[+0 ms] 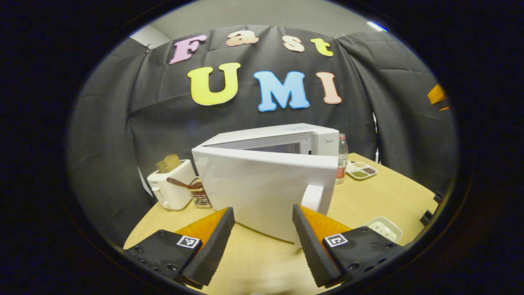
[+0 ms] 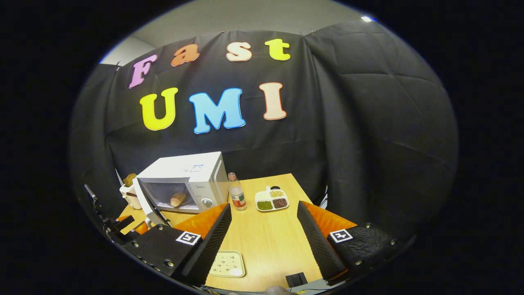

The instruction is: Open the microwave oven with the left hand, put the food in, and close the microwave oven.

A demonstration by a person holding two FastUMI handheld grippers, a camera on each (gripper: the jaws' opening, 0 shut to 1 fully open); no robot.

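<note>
The white microwave (image 1: 286, 139) stands at the back of the wooden table with its door (image 1: 262, 184) swung partly open, its outer face towards me. The door's white handle (image 1: 312, 197) sits just beyond my left gripper (image 1: 262, 213), which is open with nothing between its fingers. In the right gripper view the microwave (image 2: 192, 172) shows its open cavity with a brown bread roll (image 2: 178, 199) lying inside, and the door (image 2: 148, 203) stands out to the left. My right gripper (image 2: 264, 207) hangs open and empty over the table, well right of the microwave.
A white toaster (image 1: 170, 186) holding bread and a small rack with a spoon (image 1: 198, 192) stand left of the microwave. A bottle (image 2: 236, 196) and a divided plate of beans (image 2: 271, 200) sit to its right. A white dish (image 2: 226, 264) lies near the front edge.
</note>
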